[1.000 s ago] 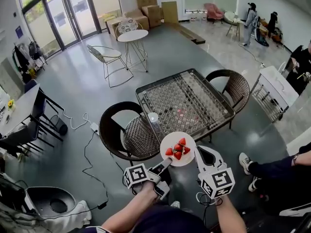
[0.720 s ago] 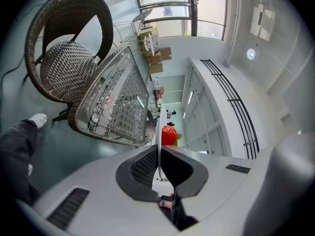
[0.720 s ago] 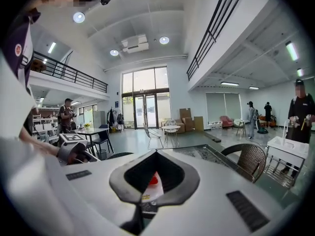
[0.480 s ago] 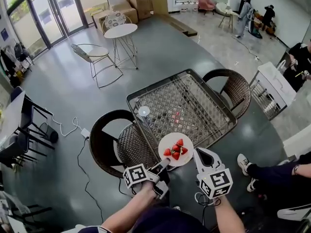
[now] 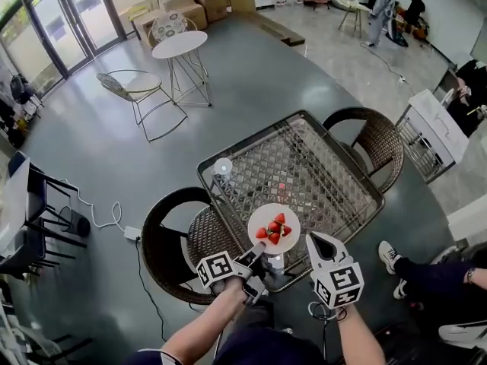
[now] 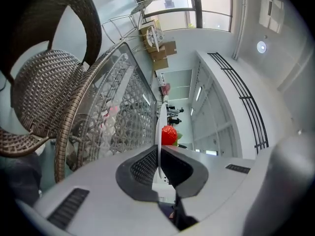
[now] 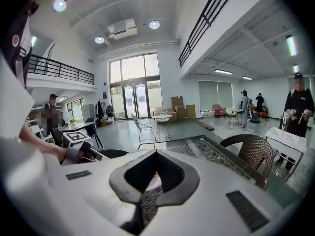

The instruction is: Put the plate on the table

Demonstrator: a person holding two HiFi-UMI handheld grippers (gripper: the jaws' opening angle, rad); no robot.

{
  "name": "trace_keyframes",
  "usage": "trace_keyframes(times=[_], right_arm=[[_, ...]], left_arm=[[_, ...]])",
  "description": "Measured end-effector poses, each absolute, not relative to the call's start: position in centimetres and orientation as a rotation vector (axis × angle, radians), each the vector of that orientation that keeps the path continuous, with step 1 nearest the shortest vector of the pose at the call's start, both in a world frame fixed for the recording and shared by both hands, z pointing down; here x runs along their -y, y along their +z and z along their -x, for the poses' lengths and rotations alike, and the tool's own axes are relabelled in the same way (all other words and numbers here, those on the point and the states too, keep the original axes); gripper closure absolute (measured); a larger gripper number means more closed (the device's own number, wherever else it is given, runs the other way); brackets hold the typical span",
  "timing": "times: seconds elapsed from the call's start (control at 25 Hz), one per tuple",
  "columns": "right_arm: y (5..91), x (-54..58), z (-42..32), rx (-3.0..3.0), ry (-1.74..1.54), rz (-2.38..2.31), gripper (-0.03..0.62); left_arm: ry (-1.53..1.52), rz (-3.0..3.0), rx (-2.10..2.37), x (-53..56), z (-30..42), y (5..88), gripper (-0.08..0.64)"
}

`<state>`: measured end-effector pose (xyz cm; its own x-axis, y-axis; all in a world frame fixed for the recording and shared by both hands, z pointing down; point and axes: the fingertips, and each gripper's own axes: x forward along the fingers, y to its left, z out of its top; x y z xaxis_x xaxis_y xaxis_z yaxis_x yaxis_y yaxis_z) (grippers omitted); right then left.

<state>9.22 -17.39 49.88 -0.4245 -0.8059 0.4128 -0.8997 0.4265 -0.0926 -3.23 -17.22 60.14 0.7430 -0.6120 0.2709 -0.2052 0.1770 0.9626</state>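
Note:
A white plate (image 5: pixel 274 223) with several strawberries (image 5: pixel 274 230) hangs over the near edge of the glass-topped wicker table (image 5: pixel 304 166). My left gripper (image 5: pixel 259 251) is shut on the plate's near rim. In the left gripper view the plate (image 6: pixel 158 127) stands edge-on between the jaws of that gripper (image 6: pixel 158 154), with a strawberry (image 6: pixel 169 135) to its right and the table (image 6: pixel 123 107) to its left. My right gripper (image 5: pixel 314 239) is shut and holds nothing, just right of the plate and apart from it. The right gripper (image 7: pixel 156 155) points over the table (image 7: pixel 206 151).
A wicker chair (image 5: pixel 183 242) stands at the table's near left, another (image 5: pixel 373 139) at its far right. A white-topped object (image 5: pixel 222 166) sits at the table's left corner. A seated person's legs (image 5: pixel 426 268) are at the right, by a white cart (image 5: pixel 430 124).
The plate, still held by the left gripper, has moved forward from in front of the table to above its near edge. The right gripper has followed beside it.

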Motion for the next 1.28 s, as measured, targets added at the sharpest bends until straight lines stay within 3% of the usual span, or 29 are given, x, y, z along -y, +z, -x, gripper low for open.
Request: trace_keyframes(times=[0.6, 1.28], right_arm=[[55.9, 24.6, -7.0, 2.257, 0.567, -1.491, 0.588], [58.3, 26.1, -6.1, 2.234, 0.622, -1.426, 0.588]], left_arm=[[-0.250, -1.358, 0.754, 26.9, 5.1, 67.9, 0.545], [-0.162, -1.289, 0.847, 29.2, 5.6, 73.0, 0.545]])
